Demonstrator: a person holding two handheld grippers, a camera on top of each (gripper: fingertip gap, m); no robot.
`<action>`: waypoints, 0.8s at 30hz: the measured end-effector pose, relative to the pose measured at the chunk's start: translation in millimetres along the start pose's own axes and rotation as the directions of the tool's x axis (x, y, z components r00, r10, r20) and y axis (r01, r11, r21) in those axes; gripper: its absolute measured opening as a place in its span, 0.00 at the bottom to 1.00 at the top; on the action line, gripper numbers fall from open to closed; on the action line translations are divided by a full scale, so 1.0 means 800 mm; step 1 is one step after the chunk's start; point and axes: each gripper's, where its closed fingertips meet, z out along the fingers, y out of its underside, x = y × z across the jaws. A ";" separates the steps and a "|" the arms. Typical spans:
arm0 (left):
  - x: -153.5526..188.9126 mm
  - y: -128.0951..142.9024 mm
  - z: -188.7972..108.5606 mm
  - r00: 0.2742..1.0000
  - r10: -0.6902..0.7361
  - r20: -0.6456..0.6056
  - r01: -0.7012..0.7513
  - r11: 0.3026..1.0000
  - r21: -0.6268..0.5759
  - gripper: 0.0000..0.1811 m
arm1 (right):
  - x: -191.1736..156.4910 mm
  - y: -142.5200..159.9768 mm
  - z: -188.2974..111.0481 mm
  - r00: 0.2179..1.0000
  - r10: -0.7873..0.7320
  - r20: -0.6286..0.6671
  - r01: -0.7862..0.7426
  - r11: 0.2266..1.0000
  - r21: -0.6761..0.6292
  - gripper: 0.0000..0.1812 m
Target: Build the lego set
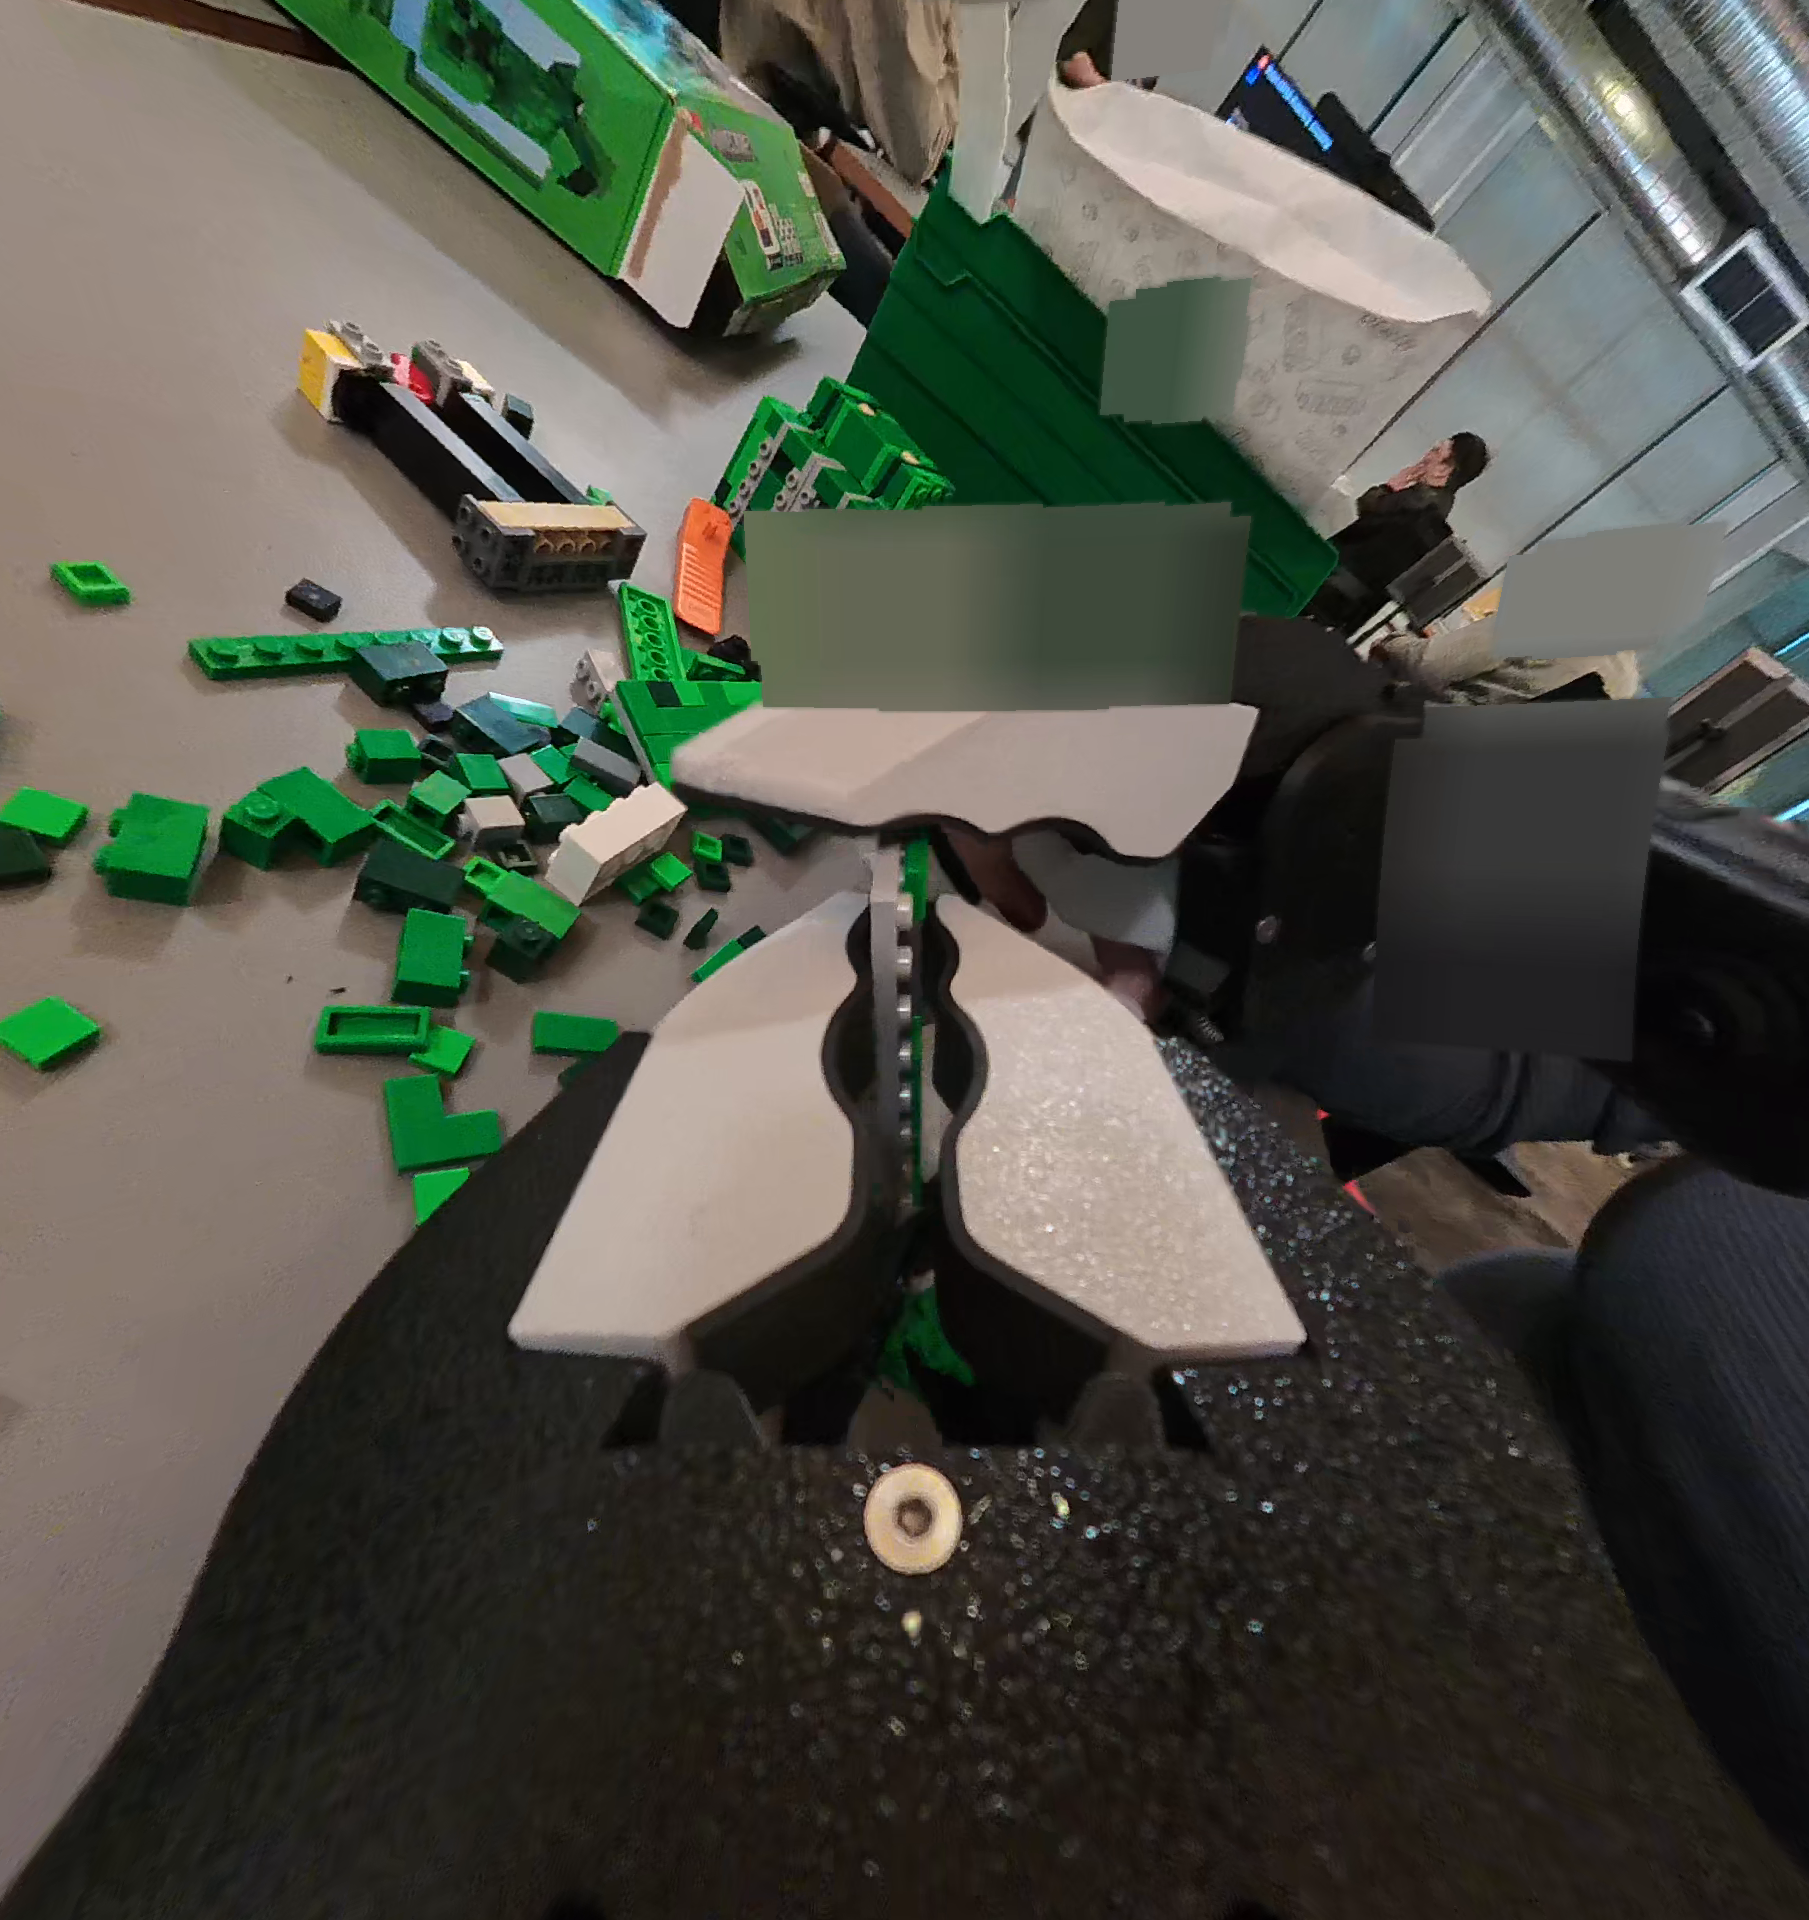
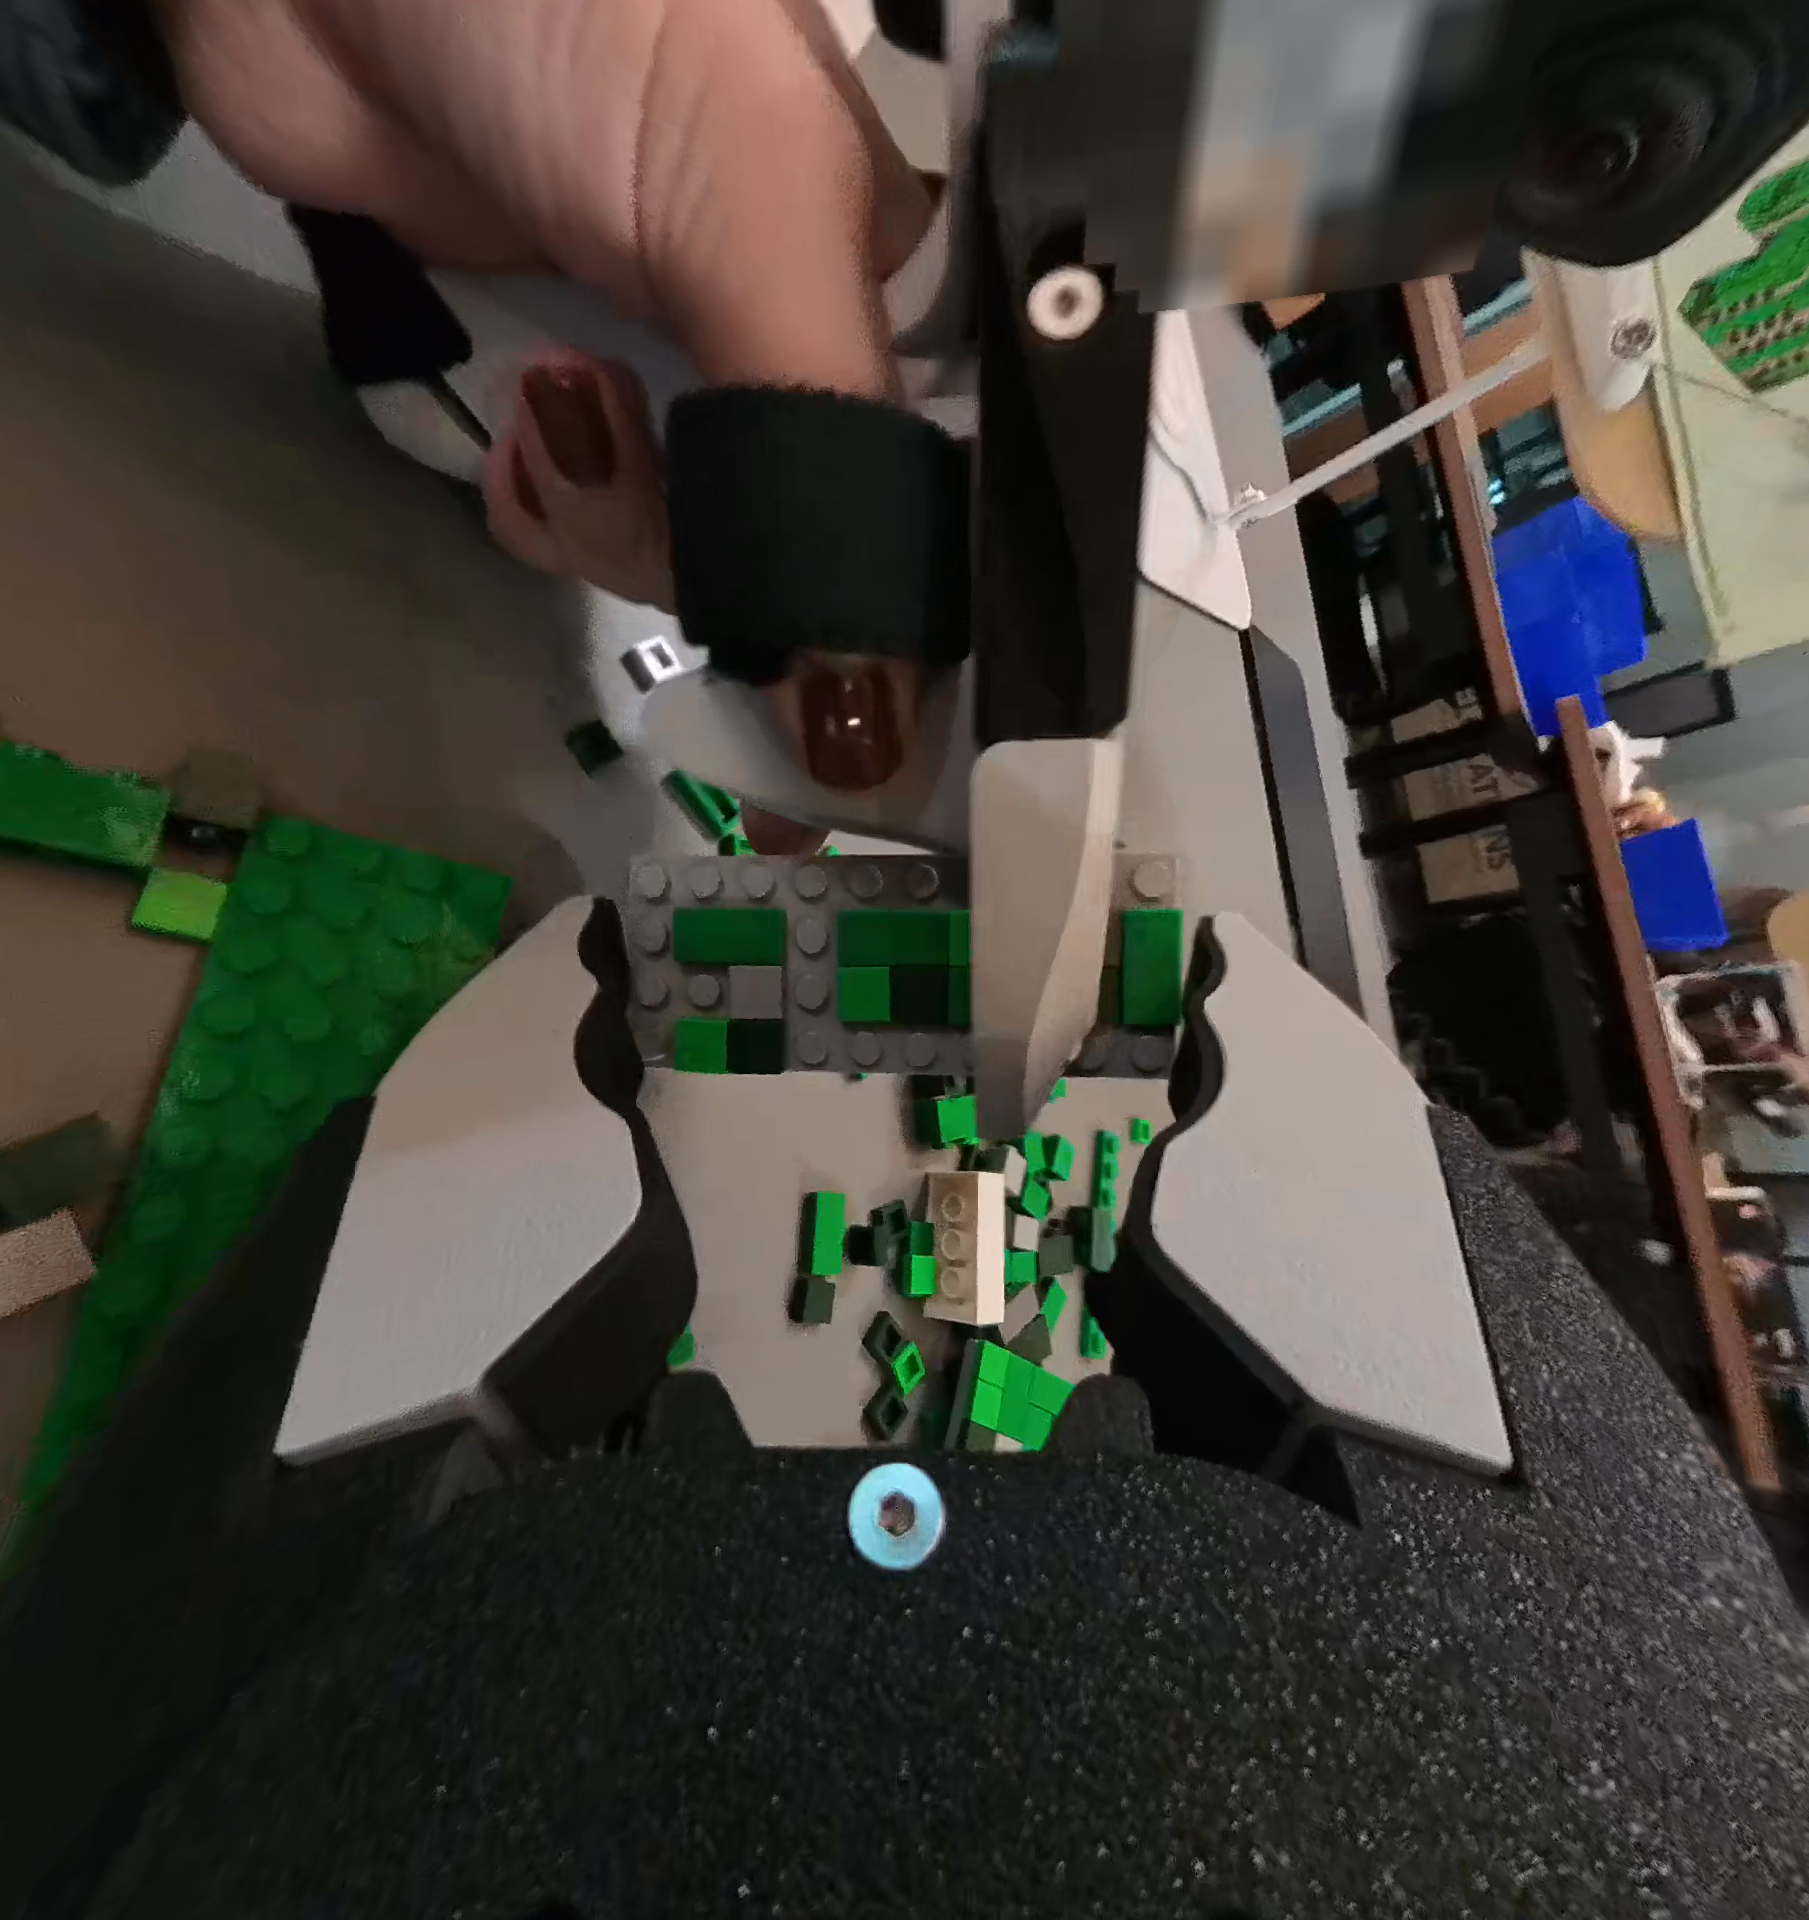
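Left wrist view looks along the left gripper (image 1: pixel 905 914), whose two grey fingers are clamped together on the thin edge of a grey studded plate (image 1: pixel 892 997) with green tiles on it; the plate stands edge-on in the narrow gap between them. Just beyond the plate's far end, one finger of the right gripper (image 1: pixel 967 779) lies crosswise. To the left of the plate, on the beige table (image 1: pixel 152 260), a loose pile of green, dark green and grey bricks (image 1: pixel 484 821) spreads out, with a white brick (image 1: pixel 617 840) at its near edge. Farther from the plate than the pile sit a black and yellow sub-build (image 1: pixel 443 436), an orange brick separator (image 1: pixel 700 566), a green set box (image 1: pixel 588 135) and a green bin (image 1: pixel 1004 374) holding a white paper bag (image 1: pixel 1243 229). Right wrist view shows the same plate (image 2: pixel 775 997) face-on, flat toward the camera, spanning the space between the right gripper's (image 2: pixel 895 977) spread fingers, whose inner edges stand at the plate's two ends; whether they press on it cannot be told. A left gripper finger (image 2: pixel 1045 914) crosses the plate's face near its right end, and a person's hand (image 2: pixel 567 208) grips that tool above the plate. Below the plate lies the loose pile, and to its left a large green baseplate (image 2: pixel 287 997).
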 end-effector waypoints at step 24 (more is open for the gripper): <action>-0.001 -0.013 -0.001 0.997 -0.076 0.026 0.074 0.996 0.053 0.05 | 0.028 0.013 0.012 0.967 -0.192 -0.169 0.146 0.956 -0.253 0.56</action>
